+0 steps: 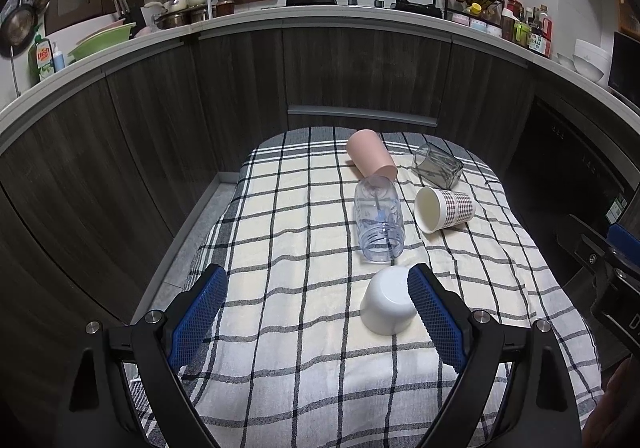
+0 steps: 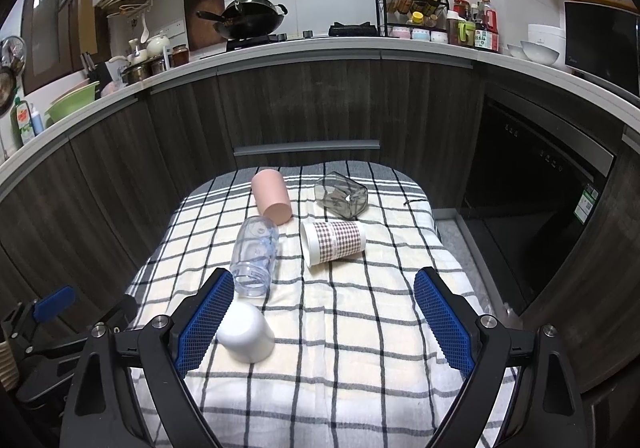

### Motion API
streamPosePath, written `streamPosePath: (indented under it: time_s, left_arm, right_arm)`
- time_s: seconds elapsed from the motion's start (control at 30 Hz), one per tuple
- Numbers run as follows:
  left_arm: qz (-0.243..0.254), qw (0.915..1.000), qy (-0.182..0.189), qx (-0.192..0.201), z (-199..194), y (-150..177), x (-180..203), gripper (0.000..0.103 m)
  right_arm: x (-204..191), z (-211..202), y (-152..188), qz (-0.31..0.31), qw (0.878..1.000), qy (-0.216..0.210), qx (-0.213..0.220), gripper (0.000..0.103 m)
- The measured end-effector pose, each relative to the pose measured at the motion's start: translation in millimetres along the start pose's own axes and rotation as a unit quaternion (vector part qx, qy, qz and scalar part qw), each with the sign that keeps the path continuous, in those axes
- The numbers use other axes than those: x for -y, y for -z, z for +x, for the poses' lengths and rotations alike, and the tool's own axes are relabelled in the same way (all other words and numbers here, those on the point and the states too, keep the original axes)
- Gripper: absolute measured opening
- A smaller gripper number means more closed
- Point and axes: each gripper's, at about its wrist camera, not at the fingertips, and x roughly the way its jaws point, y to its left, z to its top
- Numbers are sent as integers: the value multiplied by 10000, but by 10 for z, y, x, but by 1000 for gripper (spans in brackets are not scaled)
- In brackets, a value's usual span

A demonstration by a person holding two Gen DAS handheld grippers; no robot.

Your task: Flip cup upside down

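Five cups sit on the checked black-and-cream cloth [image 1: 304, 348]. Nearest, a small white plastic cup [image 1: 390, 302] already rests mouth-down. Behind it, four lie on their sides: a clear plastic tumbler [image 1: 378, 224], a gingham-printed paper cup [image 1: 442, 207], a pink plastic cup [image 1: 372, 153] and a smoky square glass [image 1: 438, 165]. The left gripper [image 1: 318, 312] and right gripper [image 2: 324, 318] both hover with fingers spread wide, pinching nothing. I judge one flip finished; next, pick a lying cup, probably the tumbler, and close across its wall.
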Motion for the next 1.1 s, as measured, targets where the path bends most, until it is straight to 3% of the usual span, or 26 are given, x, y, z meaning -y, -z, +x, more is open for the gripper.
streamPosePath:
  time_s: [1.1]
  left_arm:
    - [-34, 9999, 59, -89, 24, 4, -1, 94]
  right_arm:
    - [35, 52, 17, 81, 9999, -41, -108, 92]
